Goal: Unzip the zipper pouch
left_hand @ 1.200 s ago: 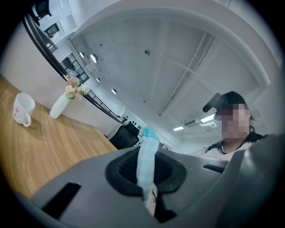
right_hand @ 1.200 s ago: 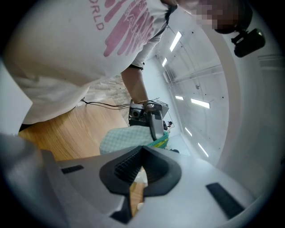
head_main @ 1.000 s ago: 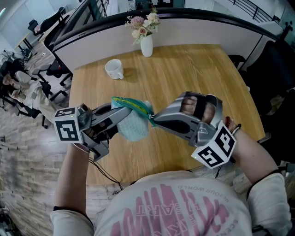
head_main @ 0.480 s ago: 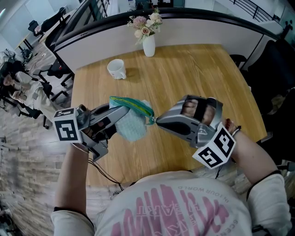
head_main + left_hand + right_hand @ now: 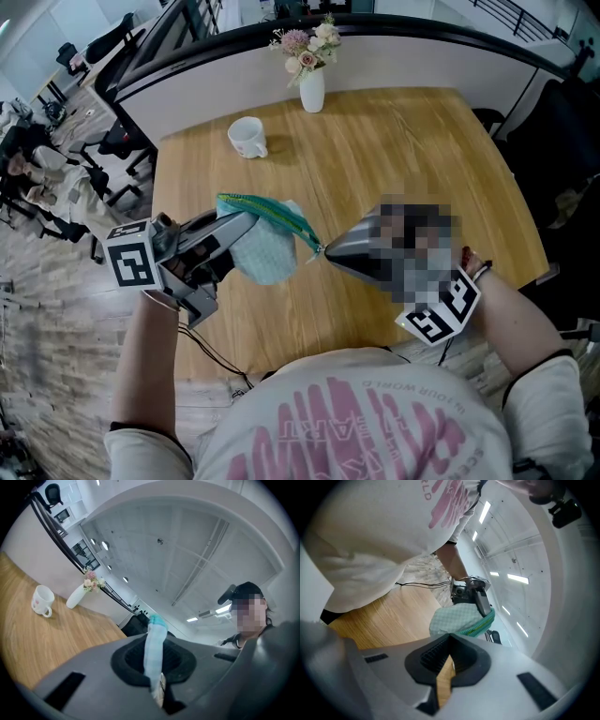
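Note:
A pale green checked pouch (image 5: 262,253) with a teal zipper (image 5: 272,214) along its top hangs in the air between both grippers, above the wooden table (image 5: 394,141). My left gripper (image 5: 246,223) is shut on the pouch's left end. In the left gripper view the fabric (image 5: 153,644) stands up from between the shut jaws (image 5: 157,688). My right gripper (image 5: 325,250) has its tip at the zipper's right end, shut on the zipper pull. The right gripper view looks past its shut jaws (image 5: 446,660) at the pouch (image 5: 457,620) and the left gripper (image 5: 471,595) behind it.
A white mug (image 5: 248,138) and a white vase of flowers (image 5: 312,89) stand at the table's far side, also seen as mug (image 5: 41,601) and vase (image 5: 75,597). A low curved wall runs behind the table. Office chairs (image 5: 94,159) stand on the floor at the left.
The two grippers have drawn slightly apart, and the zipper line between them looks longer. The head view has shifted a little, so mug and vase sit further right.

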`<action>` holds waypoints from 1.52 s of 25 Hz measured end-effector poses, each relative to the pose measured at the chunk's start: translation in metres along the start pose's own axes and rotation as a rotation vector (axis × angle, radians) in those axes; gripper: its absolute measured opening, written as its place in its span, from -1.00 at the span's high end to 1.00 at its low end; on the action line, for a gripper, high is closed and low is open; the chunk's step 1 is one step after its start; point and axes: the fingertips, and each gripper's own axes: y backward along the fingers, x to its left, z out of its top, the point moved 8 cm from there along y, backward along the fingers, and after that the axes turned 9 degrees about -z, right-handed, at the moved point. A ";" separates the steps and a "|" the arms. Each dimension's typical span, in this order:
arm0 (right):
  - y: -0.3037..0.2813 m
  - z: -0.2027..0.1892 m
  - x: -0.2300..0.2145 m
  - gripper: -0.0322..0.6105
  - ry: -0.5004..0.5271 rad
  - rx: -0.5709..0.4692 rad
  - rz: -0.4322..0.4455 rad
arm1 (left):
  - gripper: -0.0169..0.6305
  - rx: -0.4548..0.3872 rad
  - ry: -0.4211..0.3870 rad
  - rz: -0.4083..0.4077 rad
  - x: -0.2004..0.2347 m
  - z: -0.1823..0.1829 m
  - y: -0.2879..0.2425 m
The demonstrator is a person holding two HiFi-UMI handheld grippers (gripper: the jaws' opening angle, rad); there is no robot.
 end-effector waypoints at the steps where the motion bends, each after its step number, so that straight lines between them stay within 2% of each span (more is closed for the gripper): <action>1: -0.003 0.004 0.001 0.91 -0.002 0.003 0.001 | 0.93 0.000 0.001 -0.001 -0.001 0.001 0.005; 7: -0.017 0.021 0.011 0.91 -0.020 0.025 -0.006 | 0.93 0.036 -0.015 -0.002 -0.002 -0.001 0.027; 9: -0.021 0.024 0.017 0.89 -0.090 0.039 -0.002 | 0.93 0.051 -0.039 0.015 -0.005 -0.006 0.030; 14: -0.022 0.021 0.026 0.84 -0.500 0.073 -0.060 | 0.93 0.040 -0.089 0.059 -0.011 -0.017 0.026; 17: -0.017 0.012 0.029 0.75 -0.725 0.078 -0.112 | 0.93 -0.001 -0.100 0.083 -0.016 -0.021 0.023; 20: -0.006 0.005 0.027 0.90 -0.921 0.041 -0.215 | 0.93 -0.059 -0.109 0.092 -0.026 -0.026 0.017; 24: 0.017 -0.004 0.020 0.90 -1.199 0.002 -0.345 | 0.93 -0.118 -0.142 0.124 -0.045 -0.038 0.003; 28: 0.050 -0.016 0.021 0.90 -1.469 -0.043 -0.502 | 0.93 -0.212 -0.214 0.184 -0.068 -0.058 -0.014; 30: 0.068 -0.022 0.023 0.90 -1.584 -0.050 -0.578 | 0.93 -0.229 -0.264 0.234 -0.076 -0.068 -0.020; 33: 0.093 -0.031 0.028 0.90 -1.745 -0.062 -0.673 | 0.93 -0.225 -0.292 0.305 -0.082 -0.085 -0.024; 35: 0.107 -0.036 0.033 0.90 -1.795 -0.066 -0.727 | 0.93 -0.232 -0.307 0.355 -0.086 -0.096 -0.025; 38: 0.123 -0.038 0.043 0.90 -1.804 -0.003 -0.793 | 0.93 -0.245 -0.346 0.440 -0.094 -0.114 -0.026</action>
